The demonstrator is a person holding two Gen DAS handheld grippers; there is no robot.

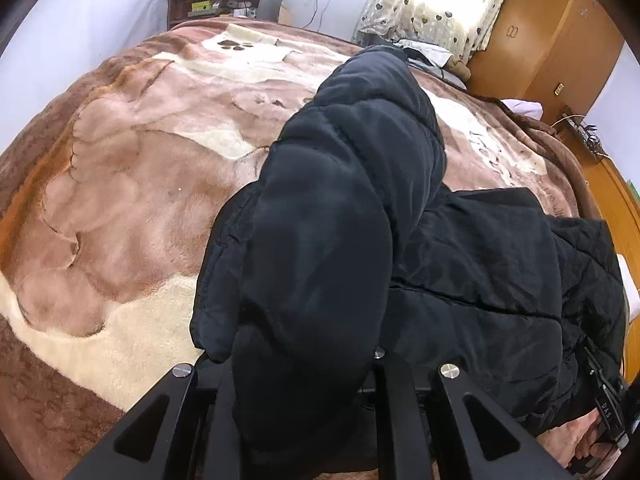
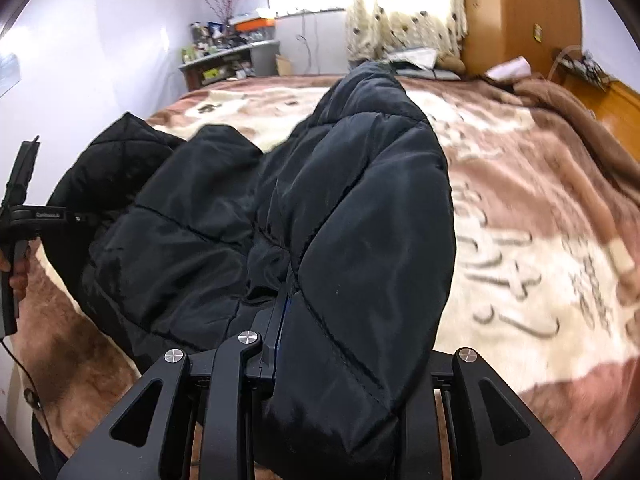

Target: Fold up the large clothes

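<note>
A black quilted puffer jacket (image 1: 472,264) lies on a bed covered by a brown and cream blanket (image 1: 120,184). My left gripper (image 1: 304,364) is shut on a thick fold of the jacket, which bulges over its fingers and hides them. In the right wrist view the jacket (image 2: 188,216) spreads to the left, and my right gripper (image 2: 320,340) is shut on another padded fold of it. Only that gripper's left finger (image 2: 276,316) shows beside the fabric. Each view catches the other hand-held gripper at its edge: the right one (image 1: 608,412) and the left one (image 2: 20,220).
A cluttered shelf unit (image 1: 224,0) stands against the far wall. A heart-print curtain (image 1: 436,0) hangs beside a wooden wardrobe (image 1: 540,36). Loose bedding and clothes (image 2: 420,62) sit at the bed's far edge. Bare blanket (image 2: 540,220) stretches to the right of the jacket.
</note>
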